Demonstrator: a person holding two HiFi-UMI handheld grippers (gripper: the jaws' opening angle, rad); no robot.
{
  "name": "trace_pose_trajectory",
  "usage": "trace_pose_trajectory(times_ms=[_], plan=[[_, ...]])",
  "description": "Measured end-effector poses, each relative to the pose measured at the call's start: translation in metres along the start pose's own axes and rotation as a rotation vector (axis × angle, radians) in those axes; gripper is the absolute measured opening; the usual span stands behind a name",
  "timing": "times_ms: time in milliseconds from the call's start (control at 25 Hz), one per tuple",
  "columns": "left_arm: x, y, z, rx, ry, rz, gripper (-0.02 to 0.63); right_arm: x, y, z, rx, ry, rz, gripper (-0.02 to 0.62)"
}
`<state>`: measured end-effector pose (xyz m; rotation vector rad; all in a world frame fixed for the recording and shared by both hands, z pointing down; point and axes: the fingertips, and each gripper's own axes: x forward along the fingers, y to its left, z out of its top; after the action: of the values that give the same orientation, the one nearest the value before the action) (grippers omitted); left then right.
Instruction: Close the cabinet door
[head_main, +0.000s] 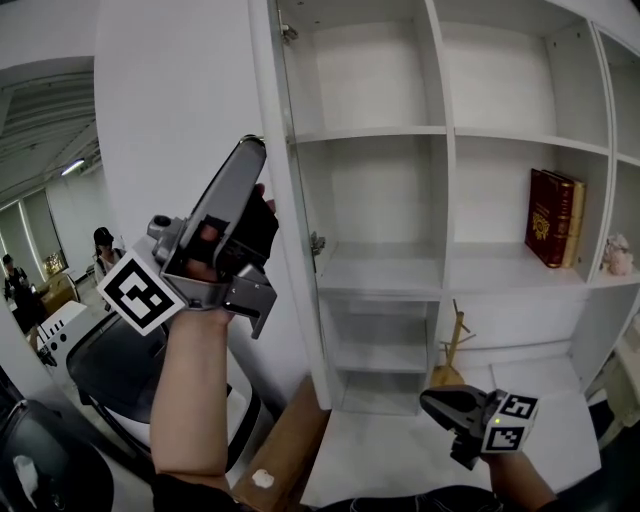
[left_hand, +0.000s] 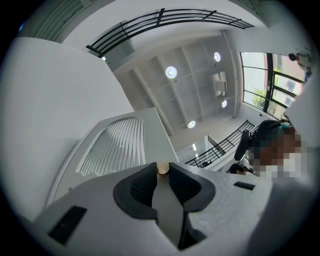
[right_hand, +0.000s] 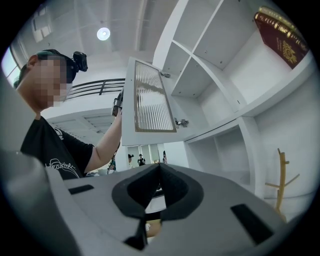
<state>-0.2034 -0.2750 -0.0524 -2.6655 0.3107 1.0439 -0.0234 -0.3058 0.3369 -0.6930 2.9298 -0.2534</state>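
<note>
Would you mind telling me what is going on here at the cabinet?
A person is working at a white cabinet with a handheld gripper in each hand. The left gripper is raised and closed on the small brass knob of the cabinet door, which stands open. The right gripper hangs low in front of the cabinet, jaws together and empty. The door is not yet closed.

Open-plan office hall, white shelving (head_main: 450, 130) with books (head_main: 553, 215) at three o'clock, office chair (head_main: 120, 370) at eight o'clock, mezzanine railing (left_hand: 165, 20), round ceiling lights (left_hand: 171, 72)
</note>
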Motion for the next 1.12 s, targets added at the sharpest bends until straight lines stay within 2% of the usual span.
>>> trace_pose_trajectory(times_ms=[160, 680, 920, 1120], plan=[[0.020, 0.000, -0.018, 0.058, 0.020, 0.040, 0.077, -0.016, -0.014, 0.006, -0.001, -0.002, 0.002, 0.008], [0.028, -0.020, -0.017, 0.226, 0.082, 0.134, 0.075, -0.036, 0.017, 0.017, -0.047, -0.044, -0.046, 0.008], [0.070, -0.003, -0.068, 0.283, 0.147, 0.189, 0.075, -0.073, -0.015, 0.022, -0.028, -0.066, -0.070, 0.008], [0.088, 0.006, -0.088, 0.305, 0.179, 0.230, 0.075, -0.091, -0.017, 0.025, -0.033, -0.082, -0.089, 0.008]])
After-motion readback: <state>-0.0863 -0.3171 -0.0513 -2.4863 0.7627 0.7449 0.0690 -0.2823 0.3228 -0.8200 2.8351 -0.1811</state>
